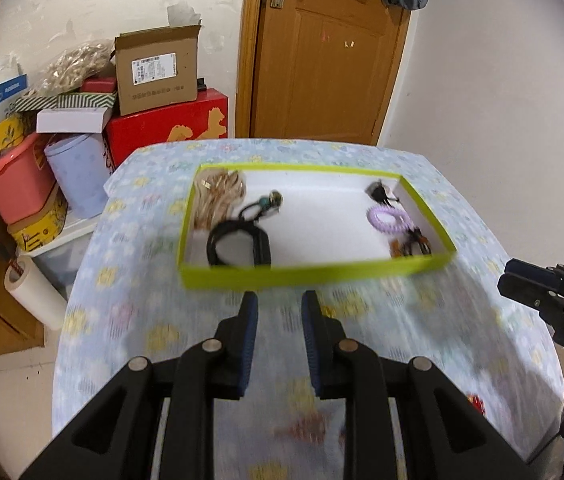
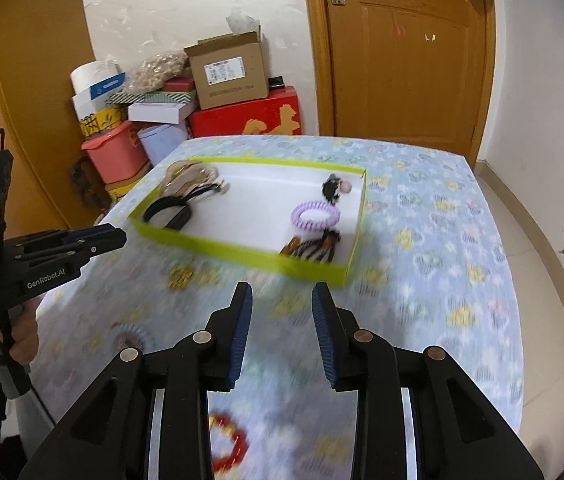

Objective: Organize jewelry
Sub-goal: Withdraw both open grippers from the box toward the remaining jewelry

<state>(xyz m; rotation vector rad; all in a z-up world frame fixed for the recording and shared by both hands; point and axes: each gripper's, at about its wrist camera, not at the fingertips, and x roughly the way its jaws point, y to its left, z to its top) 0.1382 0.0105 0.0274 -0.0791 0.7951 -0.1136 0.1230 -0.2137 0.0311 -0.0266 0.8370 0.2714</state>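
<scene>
Red bead bracelet (image 2: 229, 442) sits on the tablecloth on the near side of the green tray (image 2: 241, 250), right under the right gripper (image 2: 282, 336), whose jaws are spread and empty. Left gripper (image 1: 279, 344) is also apart. Looks light and rollable, so I'd pinch across one side of the loop

Even, soft indoor light filled both views, with no hard shadows and only a mild sheen on the wooden door (image 1: 322, 64). Motion blur smeared the flowered tablecloth (image 1: 362, 320) toward its near edge and softened the green tray (image 2: 241, 248), while the far wall stayed sharper. Fisheye distortion bowed the table's edges, and dark vignetting cut every picture corner.
</scene>
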